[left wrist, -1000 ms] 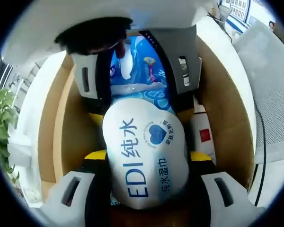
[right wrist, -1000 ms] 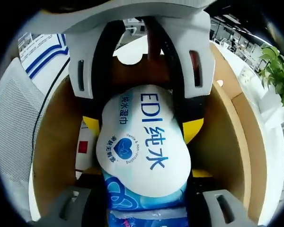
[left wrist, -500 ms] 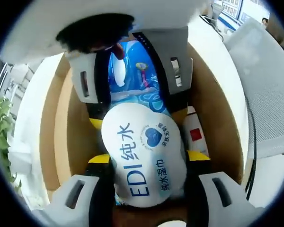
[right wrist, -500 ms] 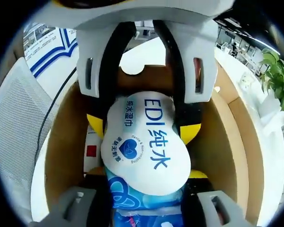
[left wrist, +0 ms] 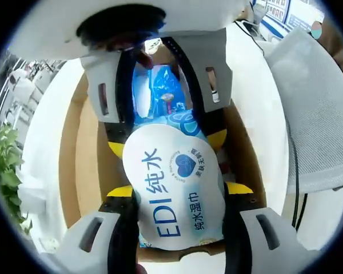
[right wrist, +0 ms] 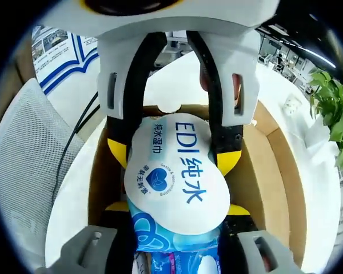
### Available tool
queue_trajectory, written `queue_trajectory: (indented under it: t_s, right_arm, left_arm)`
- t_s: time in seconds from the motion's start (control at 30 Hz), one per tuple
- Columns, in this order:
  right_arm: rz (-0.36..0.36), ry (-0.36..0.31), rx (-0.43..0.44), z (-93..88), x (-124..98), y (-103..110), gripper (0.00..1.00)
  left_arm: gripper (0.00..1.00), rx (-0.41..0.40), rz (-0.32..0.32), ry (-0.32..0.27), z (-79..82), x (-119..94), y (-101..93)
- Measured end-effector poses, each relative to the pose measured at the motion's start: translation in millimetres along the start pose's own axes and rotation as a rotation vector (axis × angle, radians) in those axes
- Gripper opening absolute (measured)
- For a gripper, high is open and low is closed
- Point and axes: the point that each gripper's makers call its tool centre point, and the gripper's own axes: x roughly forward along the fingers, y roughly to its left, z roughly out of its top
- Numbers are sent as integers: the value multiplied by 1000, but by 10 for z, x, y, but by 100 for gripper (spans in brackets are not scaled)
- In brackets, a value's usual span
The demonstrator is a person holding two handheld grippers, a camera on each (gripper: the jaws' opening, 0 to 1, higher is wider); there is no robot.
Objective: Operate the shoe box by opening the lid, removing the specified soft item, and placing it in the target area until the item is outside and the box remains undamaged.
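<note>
The wet wipes pack [left wrist: 174, 191] sits above the open shoe box [left wrist: 83, 154], pinched at opposite ends: left gripper [left wrist: 176, 191] and right gripper [right wrist: 174, 208] each clamp it between their 2 jaws.

One pack of wet wipes [left wrist: 174, 194] [right wrist: 174, 171], white with blue lettering. One open brown cardboard shoe box [left wrist: 83, 154] [right wrist: 274, 171]. Two grippers, the left gripper [left wrist: 174, 197] and the right gripper [right wrist: 174, 214], each with two yellow-tipped jaws closed on opposite ends of the pack. One white mesh chair back [left wrist: 314, 114] [right wrist: 23, 148]. One leafy plant [left wrist: 6, 165] [right wrist: 331, 108].
</note>
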Motion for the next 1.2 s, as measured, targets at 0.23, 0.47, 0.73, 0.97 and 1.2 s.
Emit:
queue_trajectory:
  t_s: [0.23, 0.47, 0.73, 0.97, 1.2]
  right_arm:
    - [-32, -1, -10, 17, -202, -13, 54]
    - [-67, 2, -9, -9, -402, -16, 54]
    - [-108, 8, 7, -116, -622, 14, 54]
    - [-144, 8, 34, -246, -835, 71, 54]
    - [-177, 11, 67, -429, -1032, 120, 54]
  left_arm:
    - [57, 18, 20, -5, 147, -120, 18]
    - [57, 51, 40, -8, 312, -198, 36]
    - [57, 95, 47, -7, 580, -261, -8]
    - [57, 140, 44, -10, 814, -242, -4]
    - [57, 183, 37, -10, 1060, -198, -10]
